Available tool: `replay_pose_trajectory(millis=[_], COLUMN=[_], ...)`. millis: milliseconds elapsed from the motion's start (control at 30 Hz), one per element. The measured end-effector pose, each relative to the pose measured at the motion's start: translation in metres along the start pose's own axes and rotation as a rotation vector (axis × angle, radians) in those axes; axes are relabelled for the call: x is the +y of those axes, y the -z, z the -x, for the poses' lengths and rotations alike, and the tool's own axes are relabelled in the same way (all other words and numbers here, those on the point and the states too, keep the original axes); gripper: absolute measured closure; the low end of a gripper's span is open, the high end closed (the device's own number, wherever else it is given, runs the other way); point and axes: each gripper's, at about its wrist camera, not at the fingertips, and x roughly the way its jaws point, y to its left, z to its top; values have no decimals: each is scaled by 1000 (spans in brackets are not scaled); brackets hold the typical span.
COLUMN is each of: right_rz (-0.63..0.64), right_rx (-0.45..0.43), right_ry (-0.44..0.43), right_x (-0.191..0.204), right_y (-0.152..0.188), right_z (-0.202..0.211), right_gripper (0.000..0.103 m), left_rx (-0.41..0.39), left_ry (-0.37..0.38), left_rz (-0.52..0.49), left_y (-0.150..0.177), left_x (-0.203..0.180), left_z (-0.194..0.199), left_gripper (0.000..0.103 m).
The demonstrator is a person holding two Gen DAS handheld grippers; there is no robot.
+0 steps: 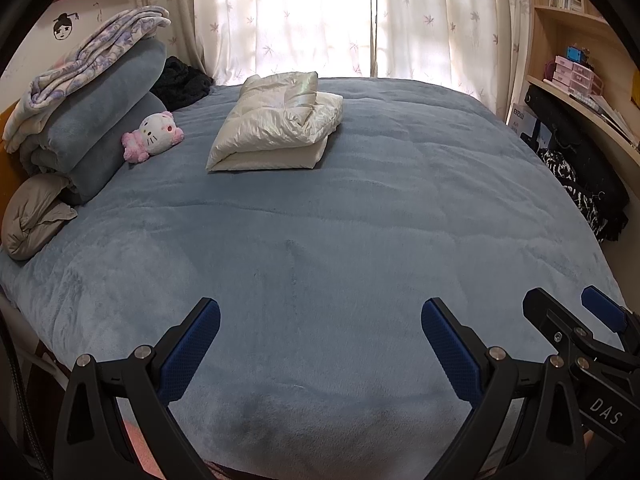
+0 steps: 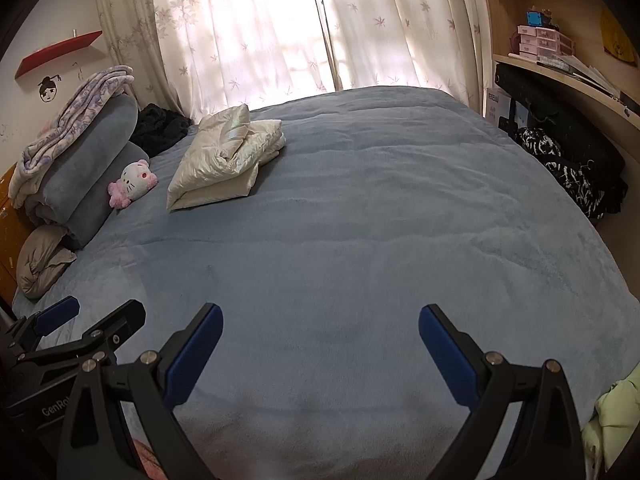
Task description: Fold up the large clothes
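Observation:
A folded cream puffer jacket (image 1: 276, 124) (image 2: 226, 156) lies on the far left part of the blue bed cover (image 1: 320, 240) (image 2: 360, 220). My left gripper (image 1: 320, 320) hovers open over the bed's near edge, nothing between its blue pads. My right gripper (image 2: 320, 324) is open beside it and holds nothing; it also shows in the left wrist view as the right gripper (image 1: 568, 308) at the lower right. A pale green garment (image 2: 612, 412) pokes into the right wrist view at the lower right edge, mostly hidden.
Stacked blankets (image 1: 92, 100) and a beige pillow (image 1: 32, 216) sit at the bed's left, with a pink plush cat (image 1: 154, 132) and a black garment (image 1: 180, 80). Curtains (image 1: 360, 12) hang behind. A desk with shelves (image 1: 580, 92) and dark bags (image 1: 580, 184) stand right.

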Motion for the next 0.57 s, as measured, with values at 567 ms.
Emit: replay_pose_trajectory(millis=[567], right_rz=[0], right_rx=[12], right_ry=[0], right_x=[3], right_y=[6], right_z=[-5], right_gripper=[4], left_rx=[22], left_ry=[-2], left_rz=[-4], left_y=[0], left_x=[4], left_z=[-5], left_gripper=[4])
